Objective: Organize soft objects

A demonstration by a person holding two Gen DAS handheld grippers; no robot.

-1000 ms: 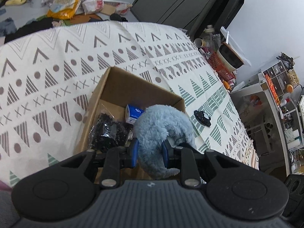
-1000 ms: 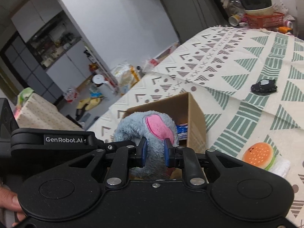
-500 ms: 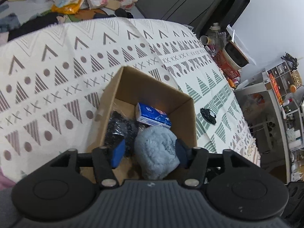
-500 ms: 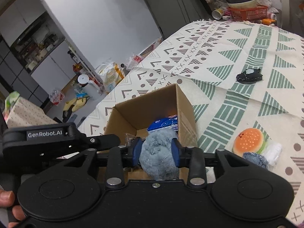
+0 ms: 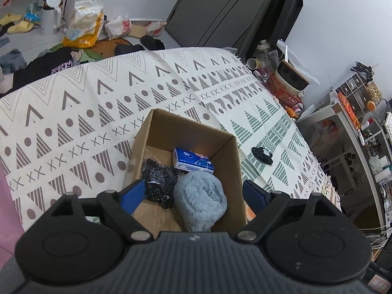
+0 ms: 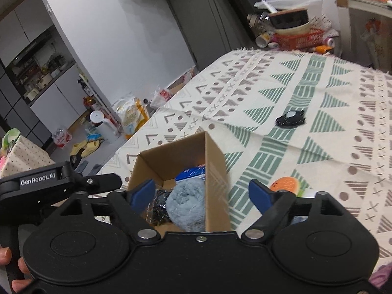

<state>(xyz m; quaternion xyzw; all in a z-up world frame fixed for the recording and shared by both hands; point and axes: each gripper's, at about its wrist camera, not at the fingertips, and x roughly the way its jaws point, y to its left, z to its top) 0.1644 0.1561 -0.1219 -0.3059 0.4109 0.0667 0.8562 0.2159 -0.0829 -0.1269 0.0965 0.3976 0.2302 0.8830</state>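
With the grey plush toy (image 5: 199,199) lying inside the cardboard box (image 5: 231,147), both the left gripper (image 5: 193,196) and right gripper (image 6: 202,194) hung spread and empty, so the burger toy (image 6: 286,185) near the bed's edge seemed next.

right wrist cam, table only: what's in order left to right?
cardboard box → burger toy → black item. In the box: black bundle → blue plush.
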